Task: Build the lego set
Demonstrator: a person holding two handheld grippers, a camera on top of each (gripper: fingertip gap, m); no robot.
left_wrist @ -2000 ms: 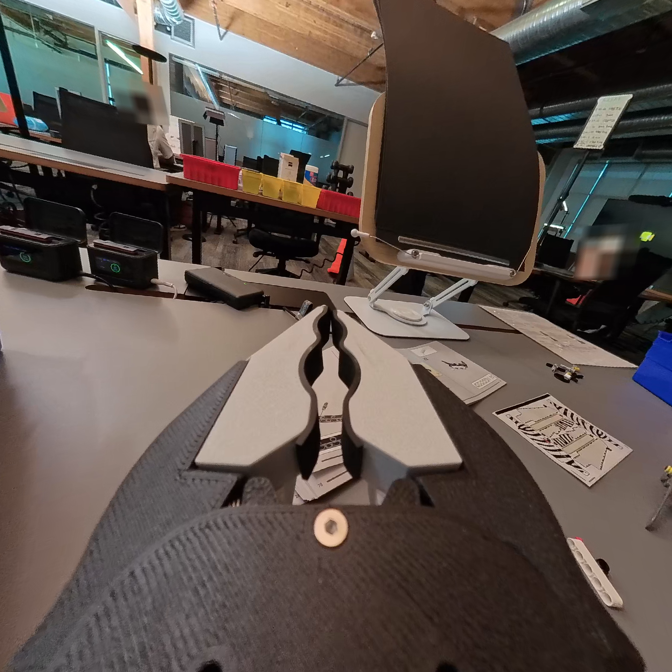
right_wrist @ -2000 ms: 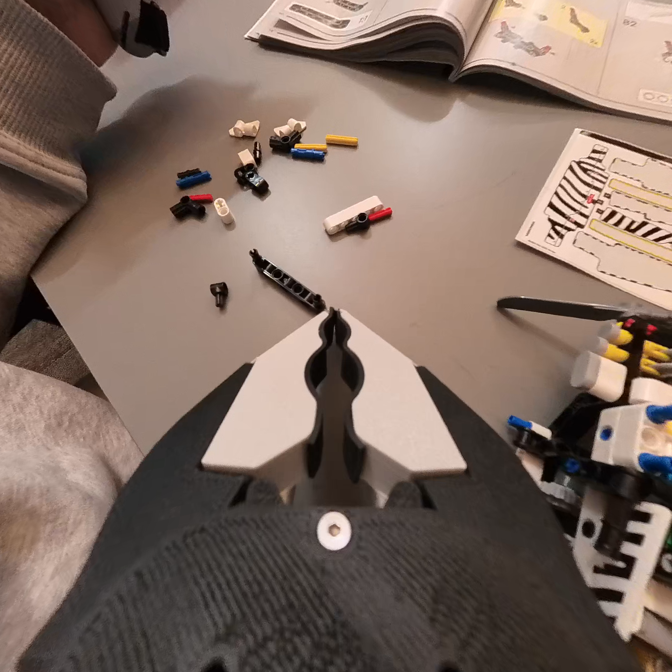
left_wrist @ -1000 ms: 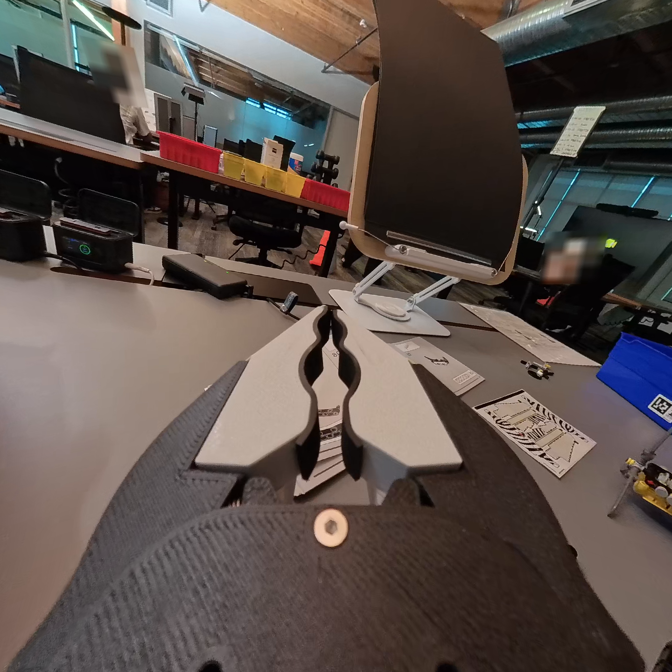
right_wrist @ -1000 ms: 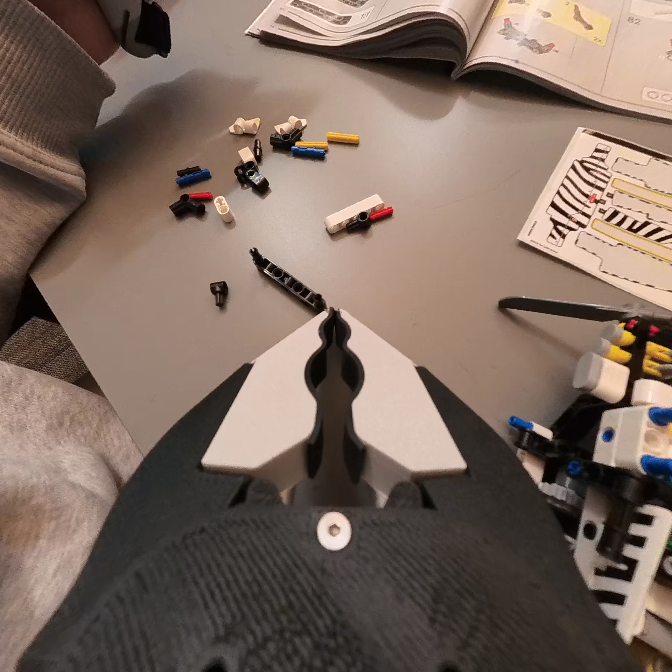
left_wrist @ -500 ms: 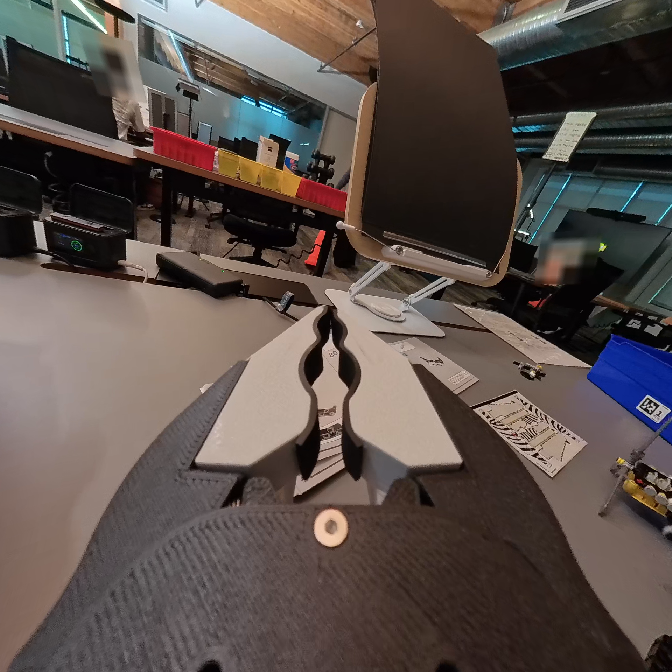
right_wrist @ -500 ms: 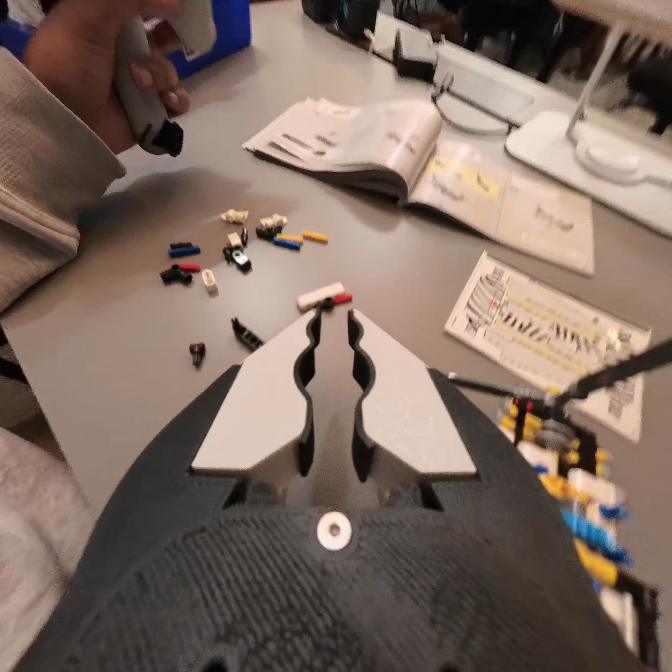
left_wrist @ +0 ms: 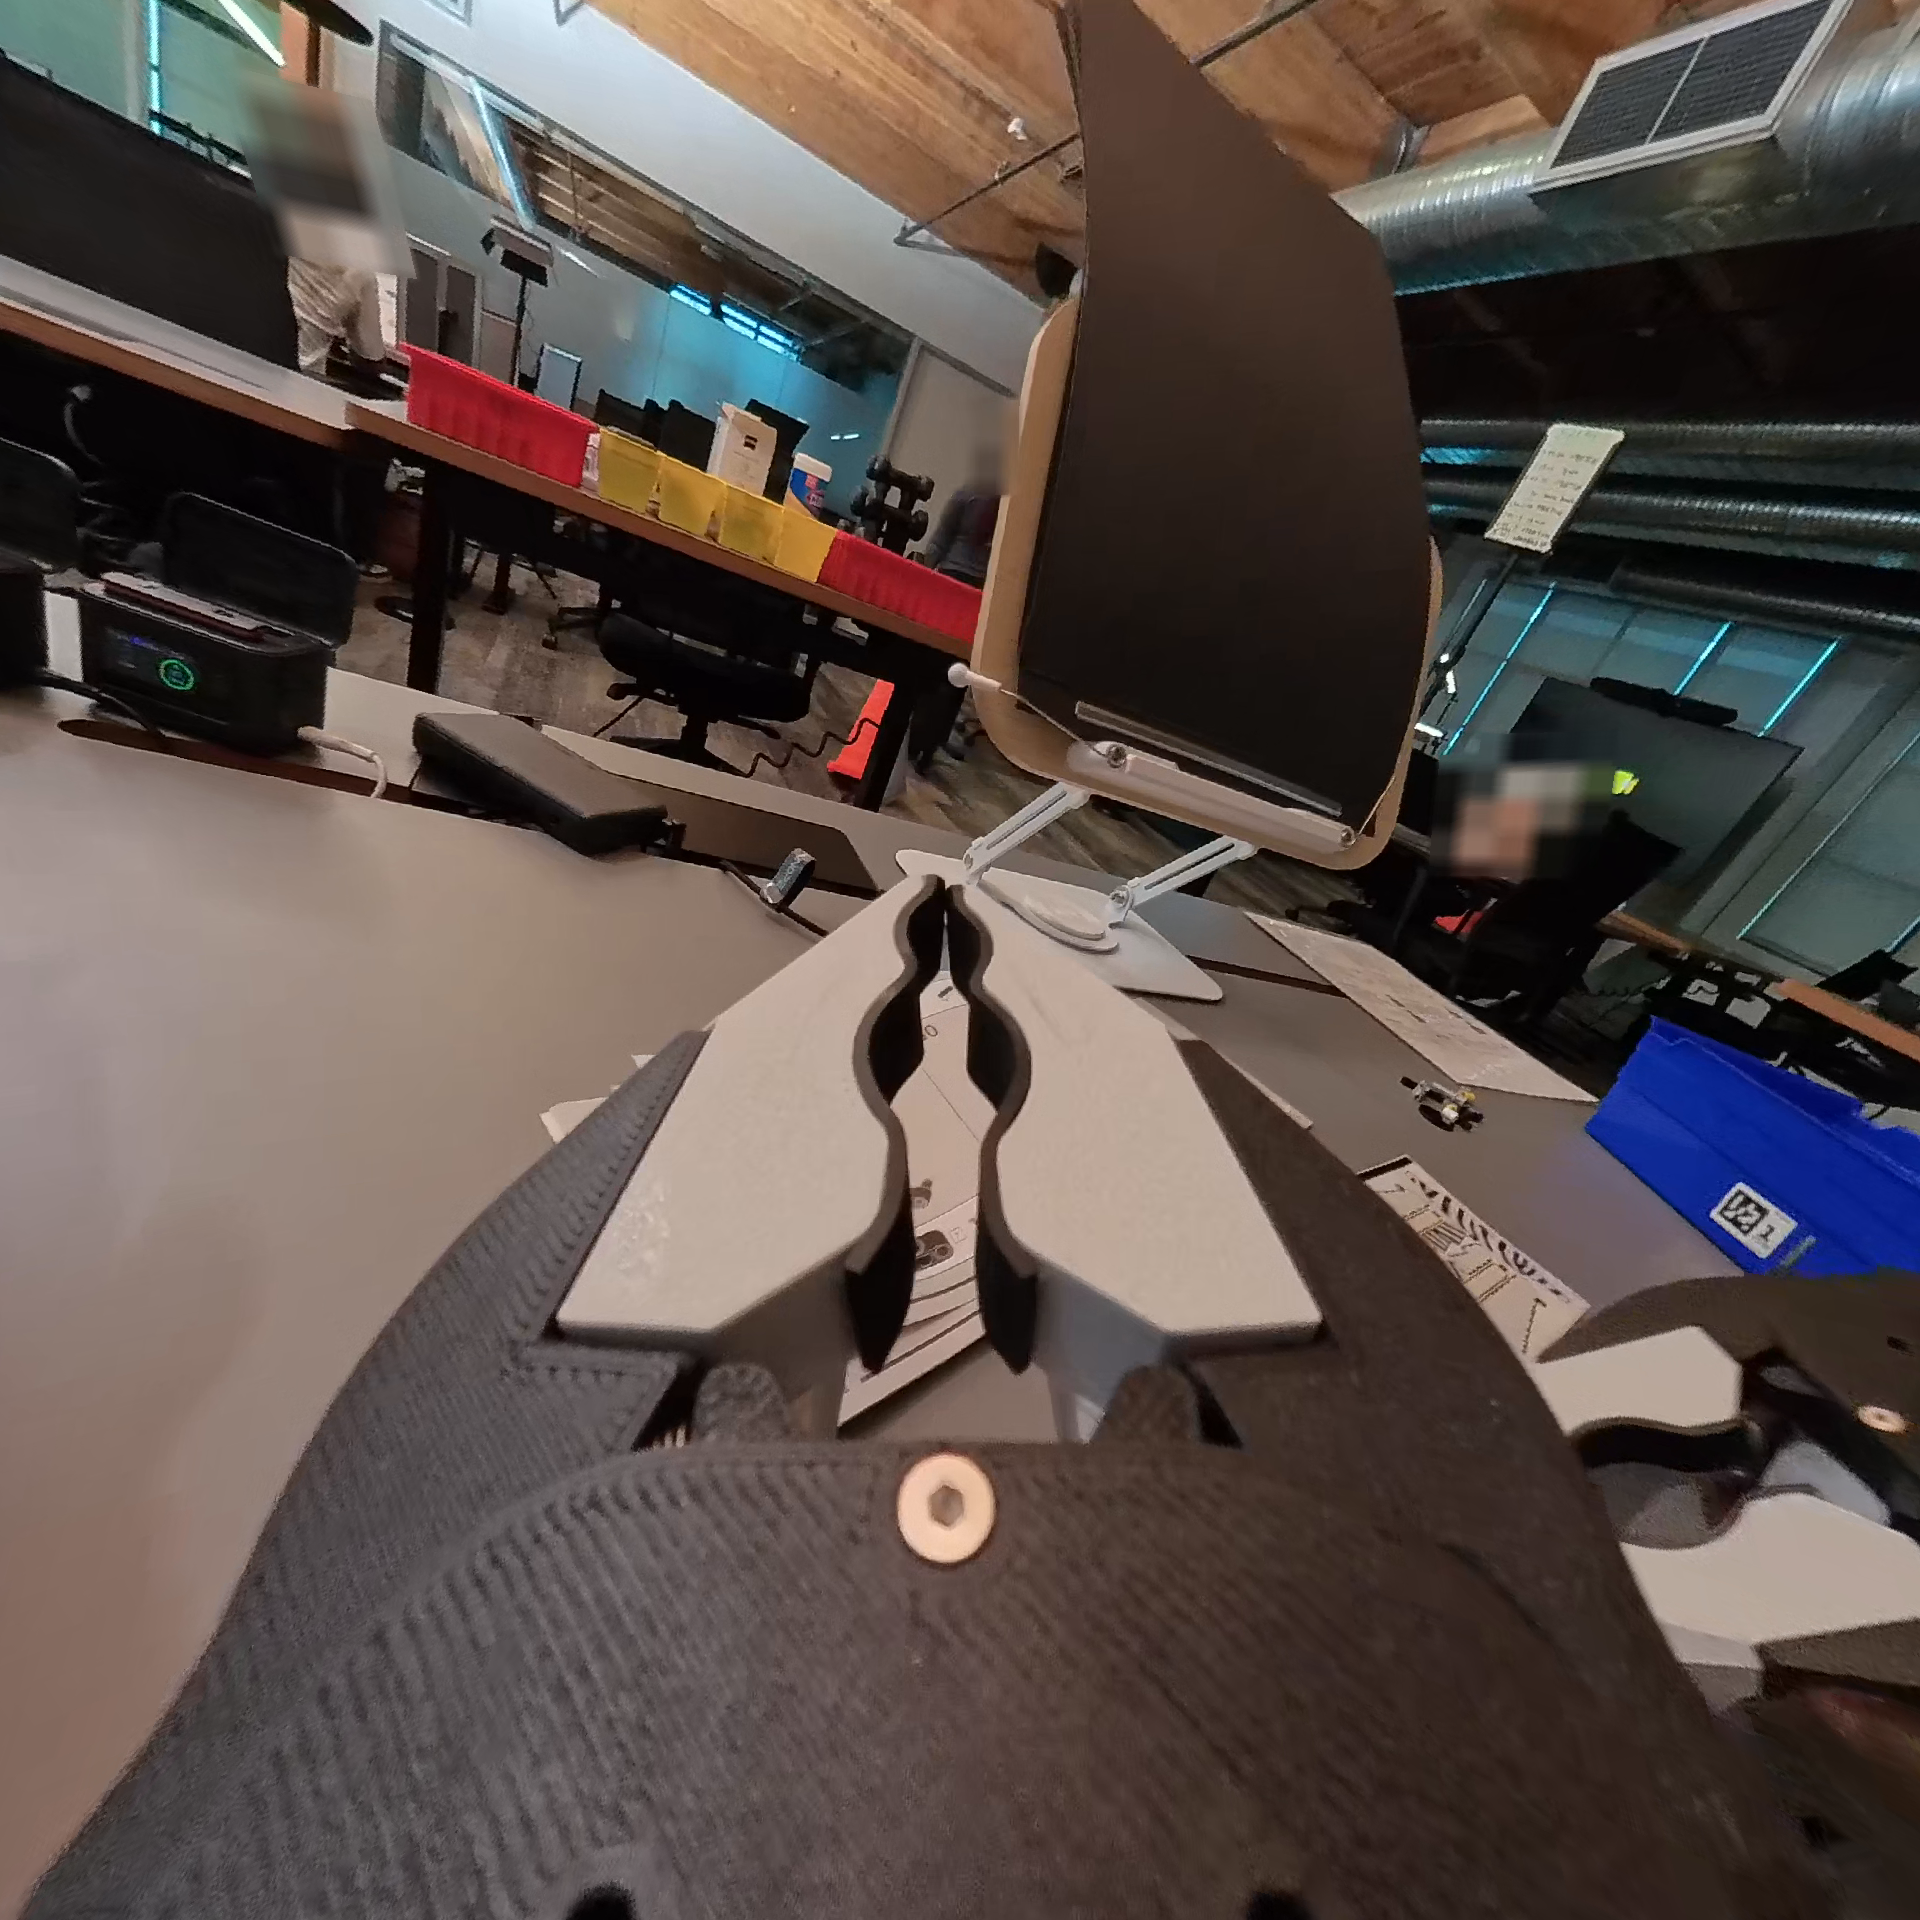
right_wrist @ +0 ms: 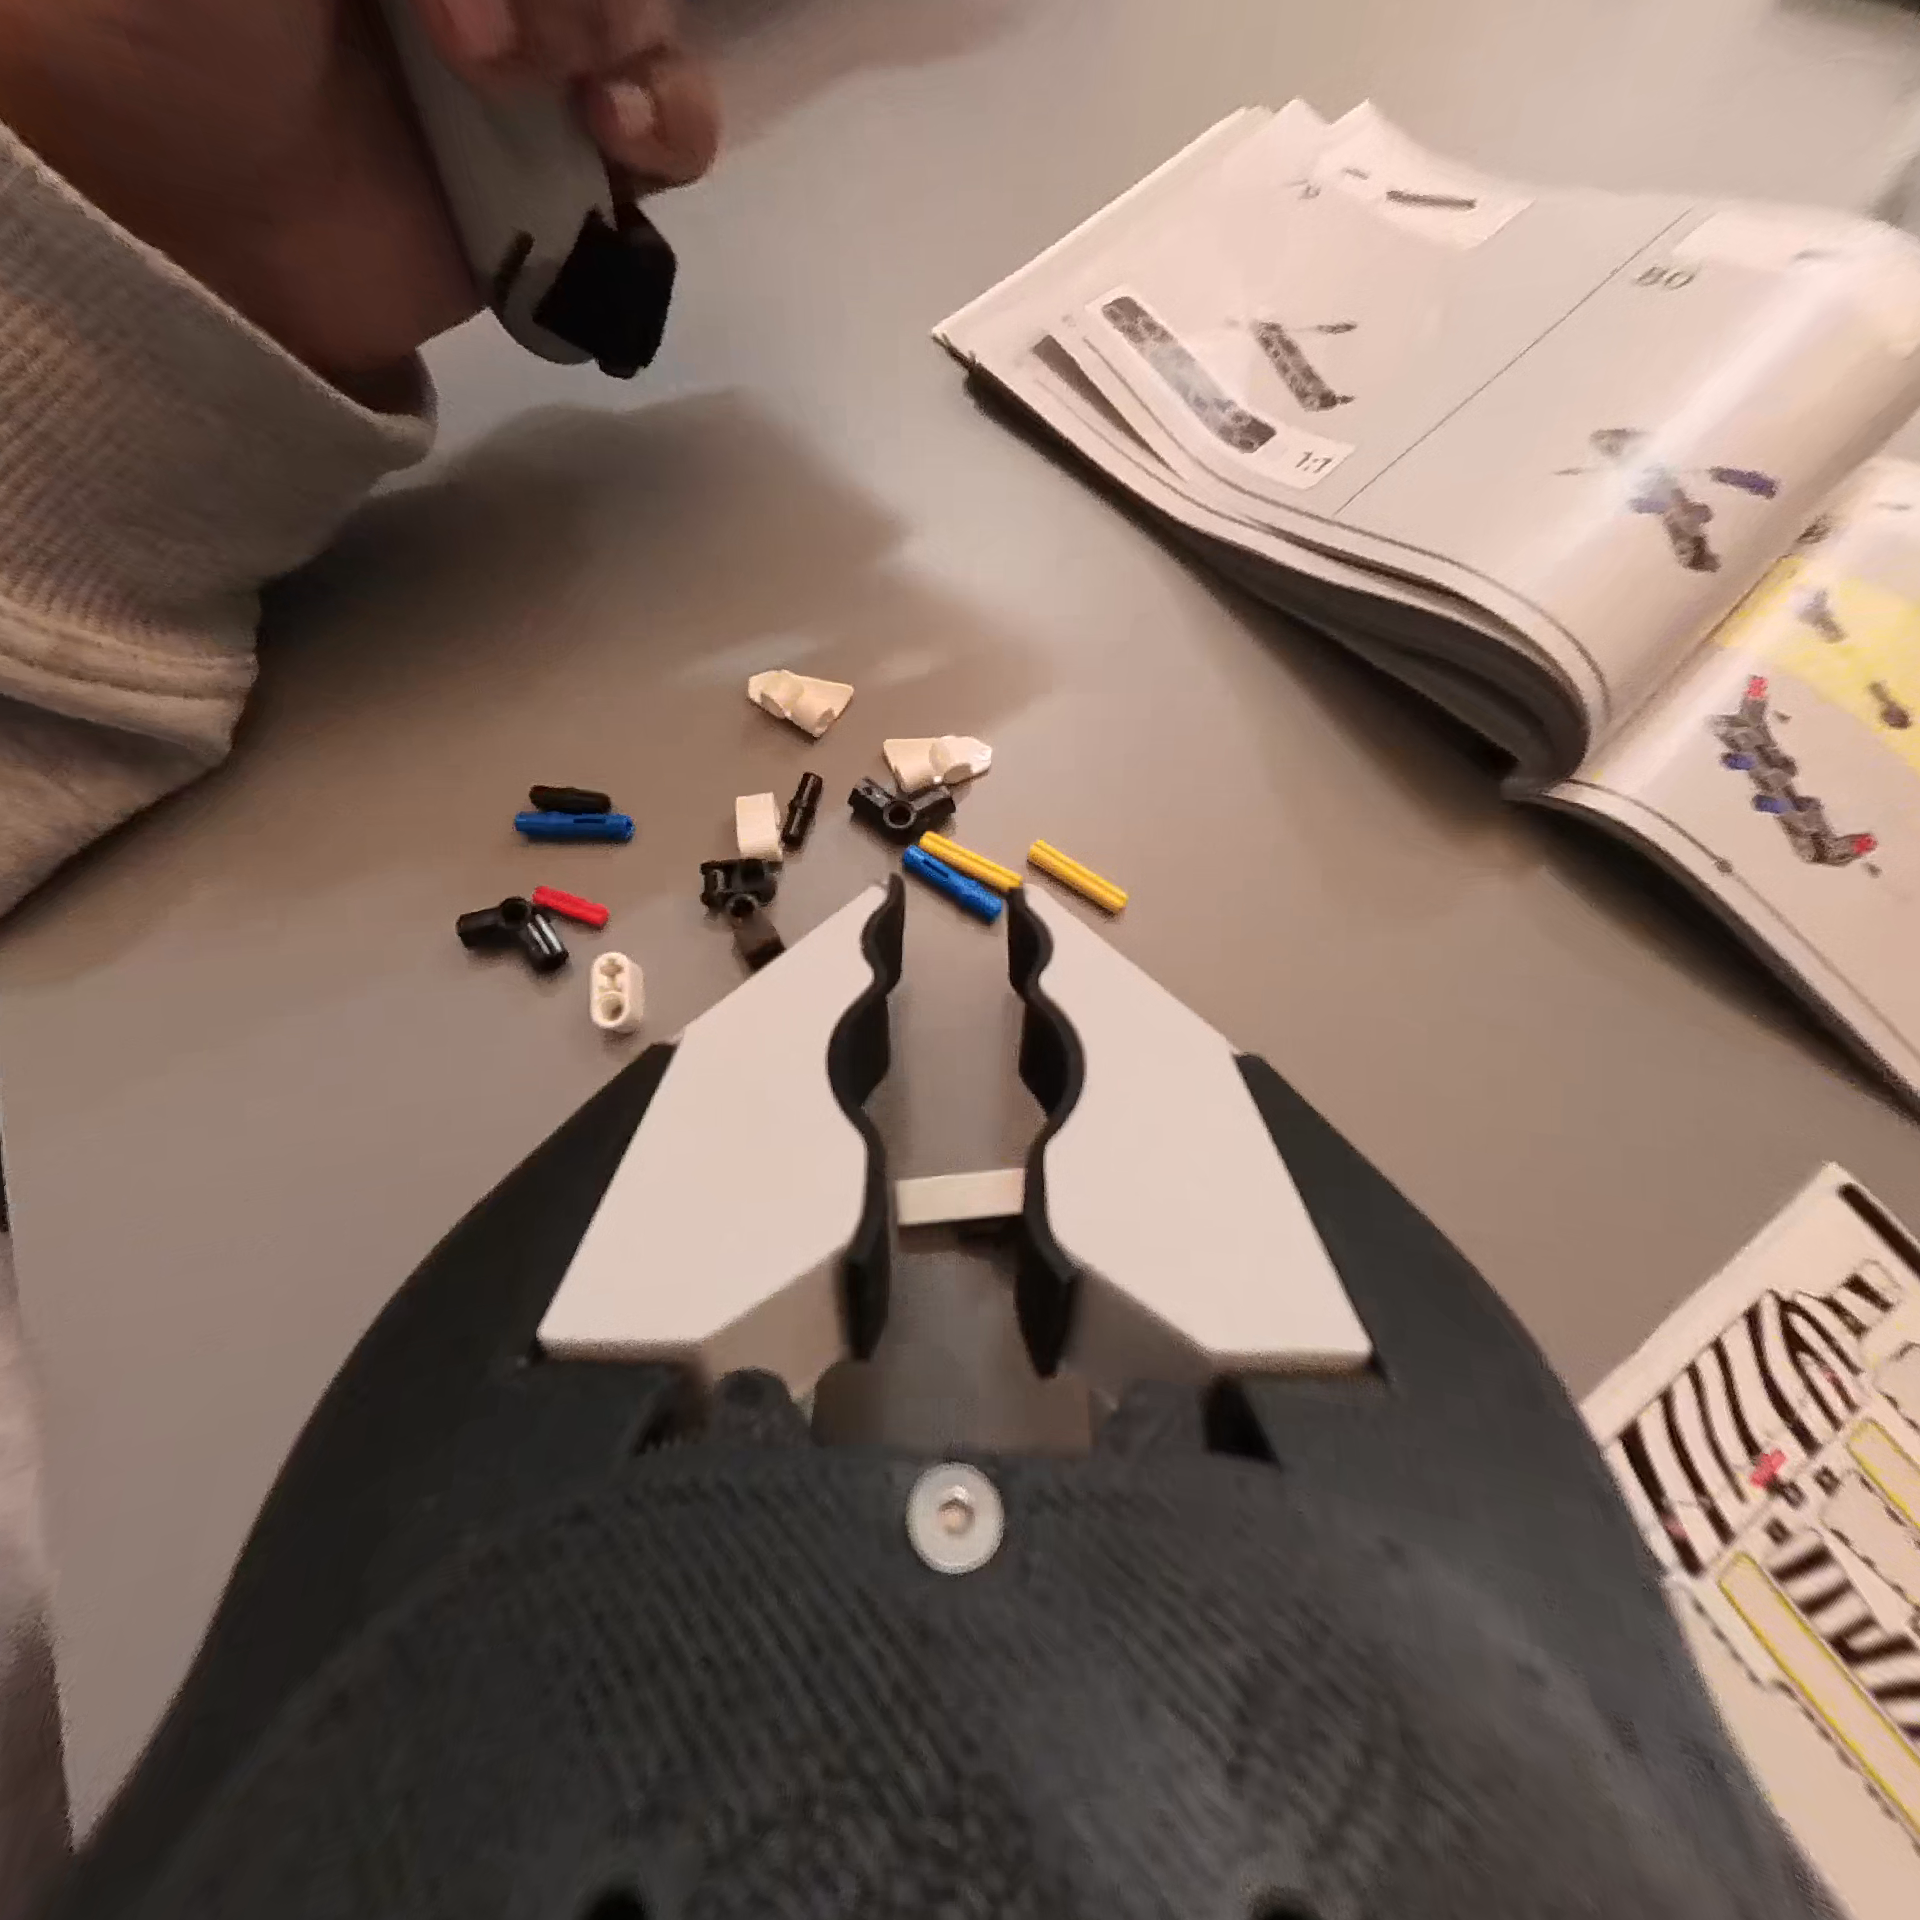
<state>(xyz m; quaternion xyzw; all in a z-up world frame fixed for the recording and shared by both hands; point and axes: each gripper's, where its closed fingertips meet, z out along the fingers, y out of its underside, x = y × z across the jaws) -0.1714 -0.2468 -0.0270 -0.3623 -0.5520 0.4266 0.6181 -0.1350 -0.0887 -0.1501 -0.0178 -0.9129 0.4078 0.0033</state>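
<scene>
**Lego pieces lying loose ahead of the parted right gripper**

Lego pieces [right_wrist: 790, 831] are lying scattered on the grey table [right_wrist: 1195, 997] just beyond the tips of the right gripper [right_wrist: 951, 899] — black connectors, white bushes, a red pin, blue pins and two yellow axles. The right gripper's fingers are standing moderately apart with nothing between them; a blue pin [right_wrist: 951, 883] and a yellow axle [right_wrist: 1076, 876] are lying right at the tips. A white beam [right_wrist: 958, 1195] is showing through the gap lower down, on the table beneath the gripper.

The open instruction booklet [right_wrist: 1455, 416] is lying well apart to the upper right, its near edge leaving a clear strip of bare table between it and the pieces. A striped sticker sheet [right_wrist: 1787, 1455] is resting at the right edge of the view. A person's hand [right_wrist: 312, 156] with a beige sleeve is gripping a handle at upper left, above the table and casting a shadow toward the pile.

The left gripper [left_wrist: 943, 899] is hovering over the booklet pages with its fingers nearly together, only a narrow slit between the tips, holding nothing. Ahead of it a tablet on a stand [left_wrist: 1205, 499] is standing near the far table edge, and a blue bin [left_wrist: 1766, 1153] is sitting to the right. Bare table is stretching away to the left.
</scene>
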